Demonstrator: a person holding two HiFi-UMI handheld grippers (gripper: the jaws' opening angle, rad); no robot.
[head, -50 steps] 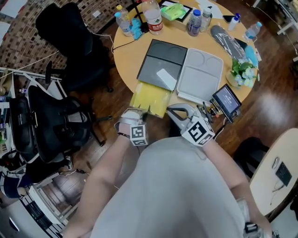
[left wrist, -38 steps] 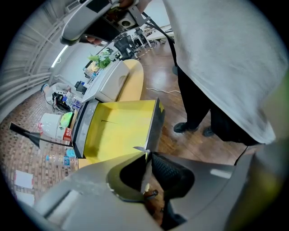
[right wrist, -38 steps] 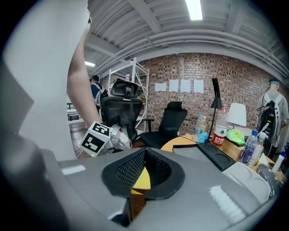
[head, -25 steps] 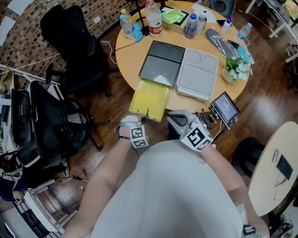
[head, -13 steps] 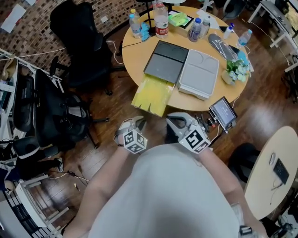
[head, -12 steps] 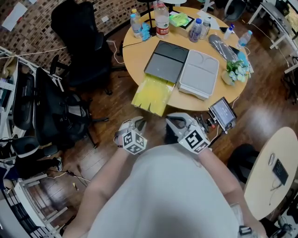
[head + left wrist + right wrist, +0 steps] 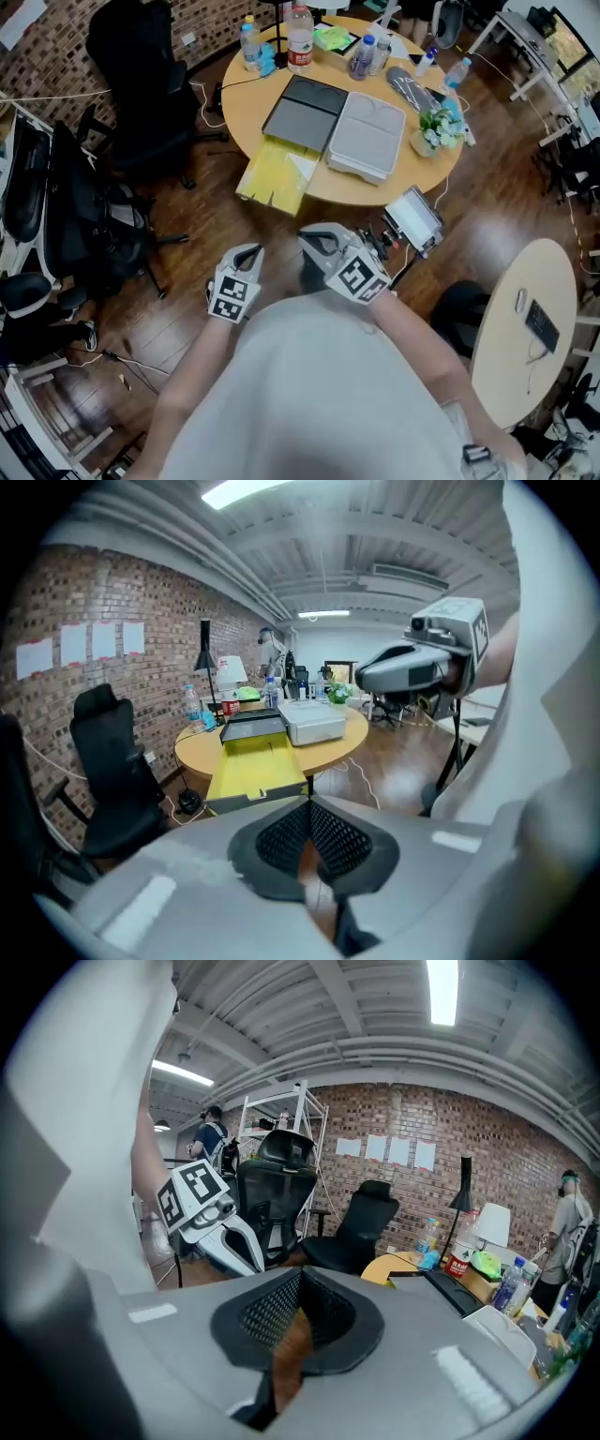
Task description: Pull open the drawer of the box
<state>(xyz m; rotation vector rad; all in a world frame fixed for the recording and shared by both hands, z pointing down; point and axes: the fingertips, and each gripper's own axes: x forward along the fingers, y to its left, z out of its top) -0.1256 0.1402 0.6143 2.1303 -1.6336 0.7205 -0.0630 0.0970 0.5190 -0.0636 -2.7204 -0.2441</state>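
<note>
1. Down by the person's body, the left gripper (image 7: 309,803) is seen closed tight, with nothing pinched.
2. The right gripper (image 7: 298,1279) is closed up empty too.
3. Both are held well apart from the round table (image 7: 246,103).
4. The yellow drawer (image 7: 277,175) is seen pulled out of the dark box (image 7: 302,112), past the table edge.

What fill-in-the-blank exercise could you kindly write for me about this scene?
1. The open drawer of the dark box is ____ in colour.
2. The box rests on a wooden table whose top is ____ in shape.
3. The right gripper has its jaws ____, with nothing between them.

Missing words: yellow; round; shut.
</note>
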